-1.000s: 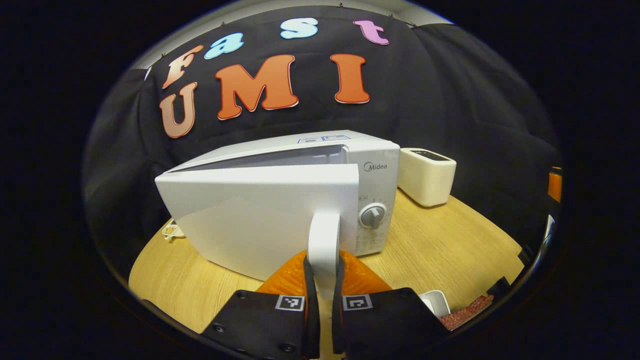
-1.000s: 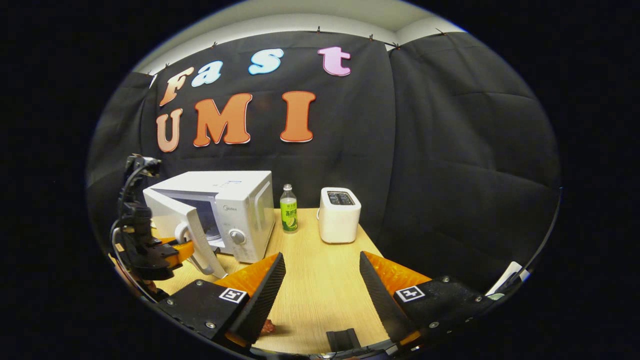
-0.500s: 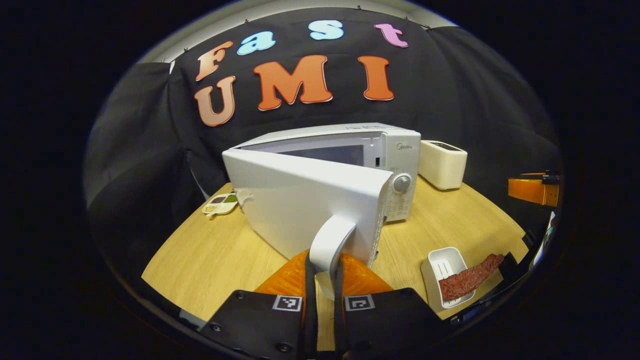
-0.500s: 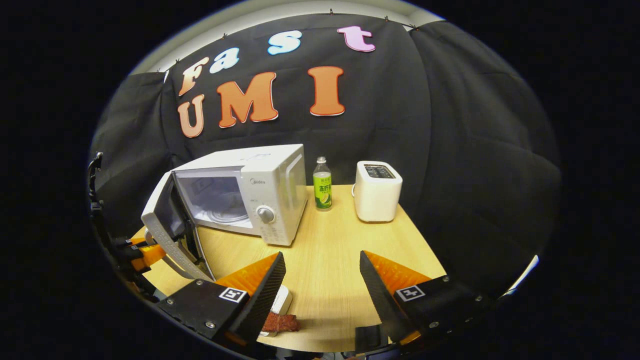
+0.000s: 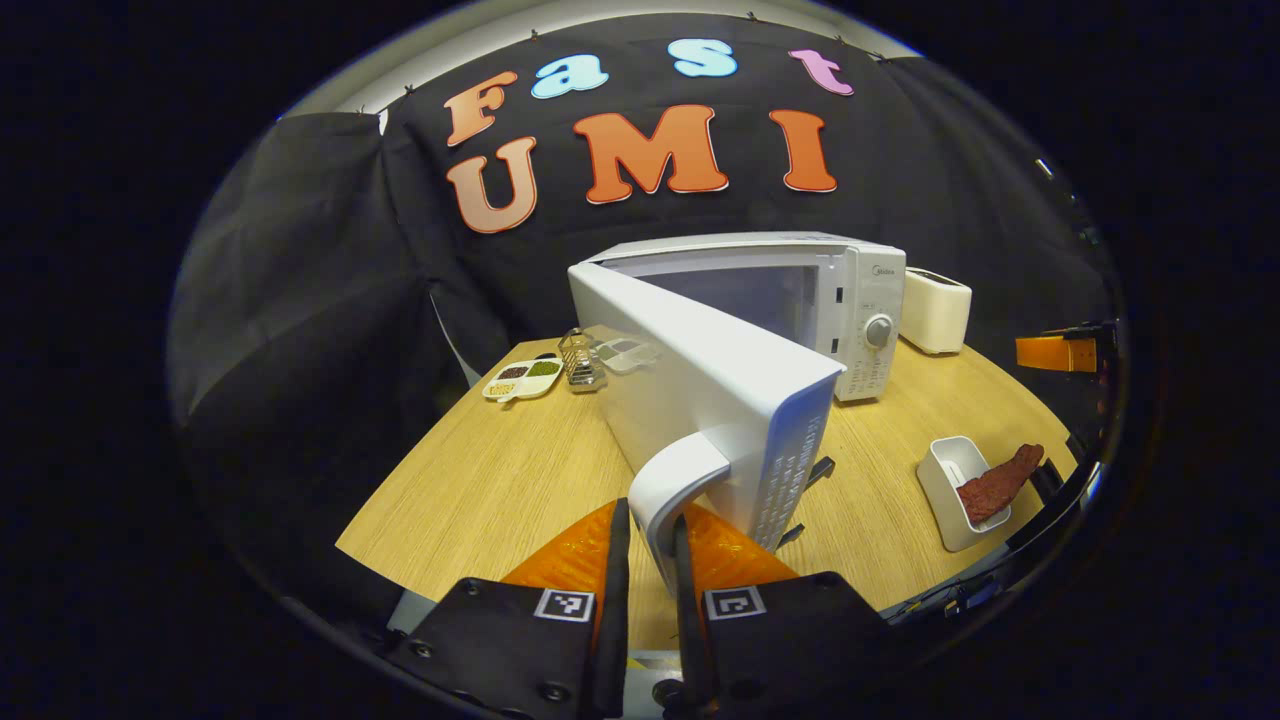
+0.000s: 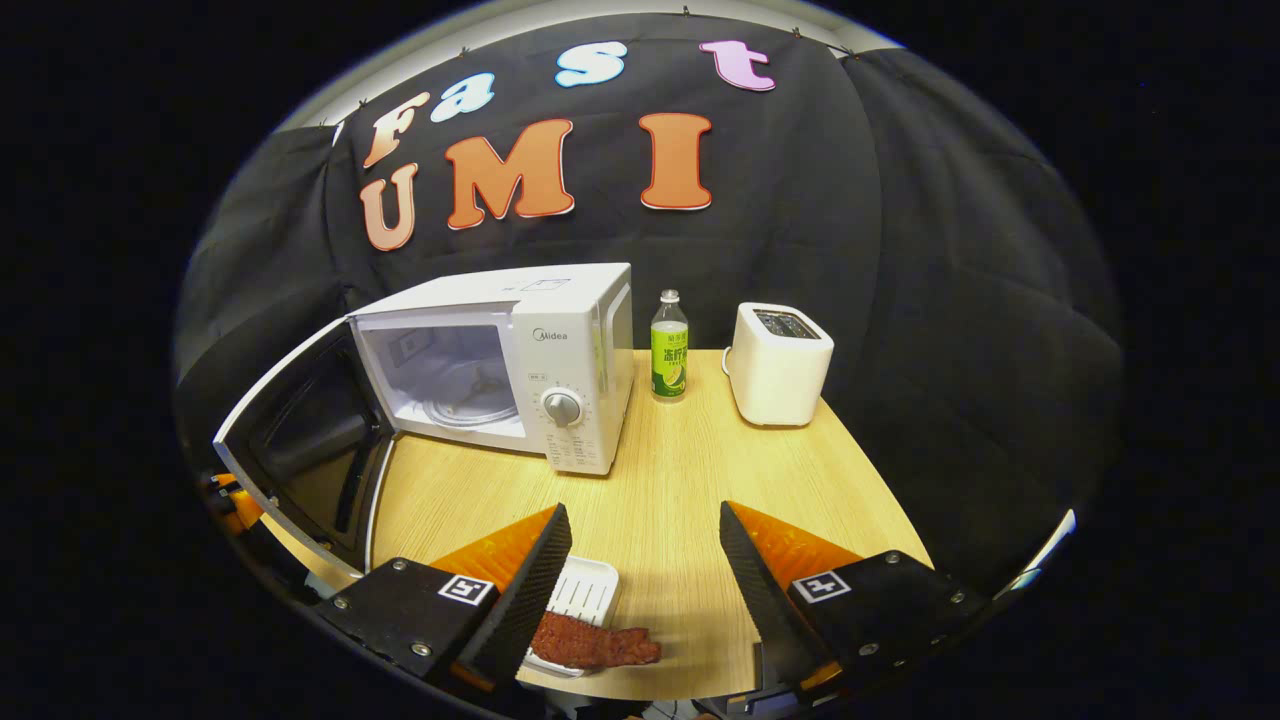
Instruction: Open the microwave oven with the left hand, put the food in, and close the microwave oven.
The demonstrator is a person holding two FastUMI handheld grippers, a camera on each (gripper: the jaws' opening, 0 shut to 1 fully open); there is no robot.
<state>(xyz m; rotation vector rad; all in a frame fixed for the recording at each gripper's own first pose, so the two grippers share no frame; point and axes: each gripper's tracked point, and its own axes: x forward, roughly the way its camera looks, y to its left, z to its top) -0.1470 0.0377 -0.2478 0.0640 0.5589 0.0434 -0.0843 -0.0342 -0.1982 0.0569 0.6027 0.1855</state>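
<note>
While the left gripper (image 5: 648,560) was clamped on the open microwave door's handle (image 5: 672,490), the right gripper (image 6: 645,560) was held spread above the meat strip (image 6: 595,645), judged soft and light, best pinched mid-length, draped over the small white tray (image 6: 585,590).

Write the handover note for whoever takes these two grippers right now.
Left gripper: shut on the microwave door handle, door swung wide open.
Right gripper: open, holding nothing, hovering above the table's near edge.
Food: a reddish strip of meat lies across the small white tray just below the right gripper, hanging over the tray's rim.
Microwave: cavity with its glass turntable exposed.
Done: door opened.
Left: pick up the food, put it in the cavity, close the door.
</note>
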